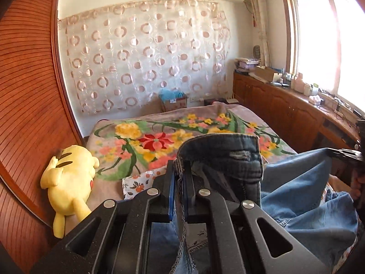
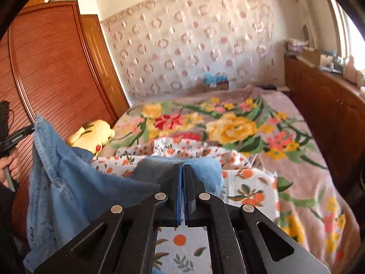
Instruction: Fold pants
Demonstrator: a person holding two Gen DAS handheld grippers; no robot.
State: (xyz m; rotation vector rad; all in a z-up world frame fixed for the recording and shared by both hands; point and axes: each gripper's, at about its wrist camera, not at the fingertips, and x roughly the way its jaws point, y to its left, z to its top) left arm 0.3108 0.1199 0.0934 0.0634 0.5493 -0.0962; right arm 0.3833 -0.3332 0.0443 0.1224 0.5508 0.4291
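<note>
Left gripper [image 1: 180, 175]: blue-padded fingers [image 1: 171, 191] pressed together on a stitched edge of the jeans, the seam running down between them and out below the tool.
Right gripper [image 2: 182, 178]: fingers [image 2: 179, 194] drawn tight against each other, a fold of blue denim bunched at their tips; the thin layer between the pads is hard to make out.
Jeans [image 1: 303, 189]: held up off the bed at two points, the dark waistband standing above the left tool, the paler legs sagging between the two grippers and over the near edge of the bed.
Person: a hand [image 2: 10, 164] wrapped round the left tool's grip at the left edge of the right wrist view.
Sheet [image 2: 248, 182]: white with an orange-fruit print, lying rumpled under the jeans.
Blanket [image 1: 127, 143]: pinkish, with large yellow and red flowers, spread over the bed beyond.
Plush toy [image 1: 68, 180]: yellow, lying against the wooden wardrobe [image 1: 27, 91] at the bed's left side.
Far wall: a circle-patterned curtain [image 1: 146, 54]; a low wooden cabinet [image 1: 280, 105] under the window [image 1: 326, 38] to the right.
</note>
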